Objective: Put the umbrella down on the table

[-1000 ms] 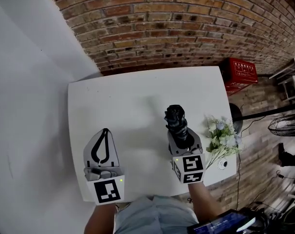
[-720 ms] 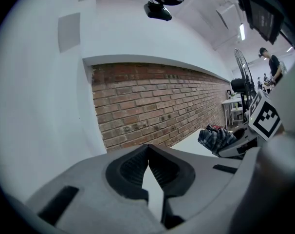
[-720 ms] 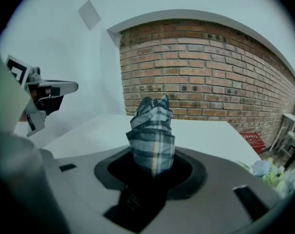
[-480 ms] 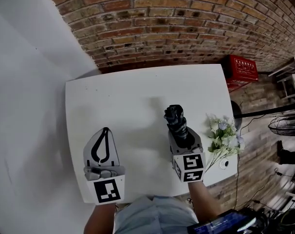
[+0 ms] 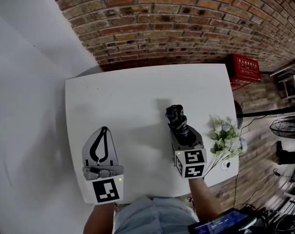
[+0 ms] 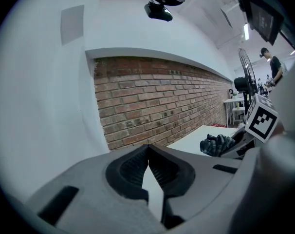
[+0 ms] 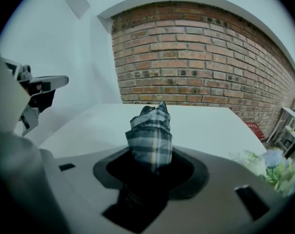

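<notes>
A folded plaid umbrella (image 5: 176, 119) sticks up and forward out of my right gripper (image 5: 180, 131), held over the right half of the white table (image 5: 123, 94). In the right gripper view the umbrella (image 7: 149, 133) fills the gap between the jaws, which are opening while the pads still touch it. My left gripper (image 5: 104, 129) hovers over the table's near left part, shut, with its fingertips meeting and nothing between them. From the left gripper view the umbrella (image 6: 216, 144) shows at the right, beyond the shut left gripper (image 6: 148, 148).
A bunch of artificial flowers (image 5: 226, 138) lies at the table's right edge, close beside the right gripper. A brick wall runs behind the table, a white wall to the left. A red box (image 5: 243, 69) and a fan (image 5: 286, 128) stand on the floor at the right.
My right gripper has sunk a little toward the table with the umbrella still in it. The left gripper has barely shifted.
</notes>
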Demonstrator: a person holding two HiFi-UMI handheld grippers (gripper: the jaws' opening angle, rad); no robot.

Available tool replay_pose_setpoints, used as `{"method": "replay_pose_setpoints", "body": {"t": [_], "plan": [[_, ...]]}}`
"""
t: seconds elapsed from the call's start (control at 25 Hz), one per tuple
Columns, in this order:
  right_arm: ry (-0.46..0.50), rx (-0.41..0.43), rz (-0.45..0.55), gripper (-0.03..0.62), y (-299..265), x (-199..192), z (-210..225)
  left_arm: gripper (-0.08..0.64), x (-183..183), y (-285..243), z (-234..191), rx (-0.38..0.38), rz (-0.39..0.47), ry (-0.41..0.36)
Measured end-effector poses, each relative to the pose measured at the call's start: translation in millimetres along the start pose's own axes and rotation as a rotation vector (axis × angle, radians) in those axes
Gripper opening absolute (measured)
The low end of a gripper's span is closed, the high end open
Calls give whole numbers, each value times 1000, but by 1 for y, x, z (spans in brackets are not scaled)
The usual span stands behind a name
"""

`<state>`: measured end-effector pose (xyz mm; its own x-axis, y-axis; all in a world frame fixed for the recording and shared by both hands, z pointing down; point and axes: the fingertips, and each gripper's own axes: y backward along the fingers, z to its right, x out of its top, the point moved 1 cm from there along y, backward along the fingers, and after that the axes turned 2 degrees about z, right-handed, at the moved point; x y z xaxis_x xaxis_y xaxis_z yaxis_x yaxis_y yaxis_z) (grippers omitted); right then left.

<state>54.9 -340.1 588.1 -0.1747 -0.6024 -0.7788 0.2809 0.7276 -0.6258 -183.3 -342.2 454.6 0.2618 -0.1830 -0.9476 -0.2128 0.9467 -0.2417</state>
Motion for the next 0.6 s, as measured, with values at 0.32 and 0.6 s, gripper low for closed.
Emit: {"method": "replay_pose_setpoints", "body": {"t": [0.32, 0.6], "plan": [[-11, 38, -60, 225, -9, -8, -2, 2, -2, -2, -2, -1, 2, 14], [-34, 70, -53, 371, -12, -5, -1, 2, 1, 1, -2, -7, 5, 18]]}}
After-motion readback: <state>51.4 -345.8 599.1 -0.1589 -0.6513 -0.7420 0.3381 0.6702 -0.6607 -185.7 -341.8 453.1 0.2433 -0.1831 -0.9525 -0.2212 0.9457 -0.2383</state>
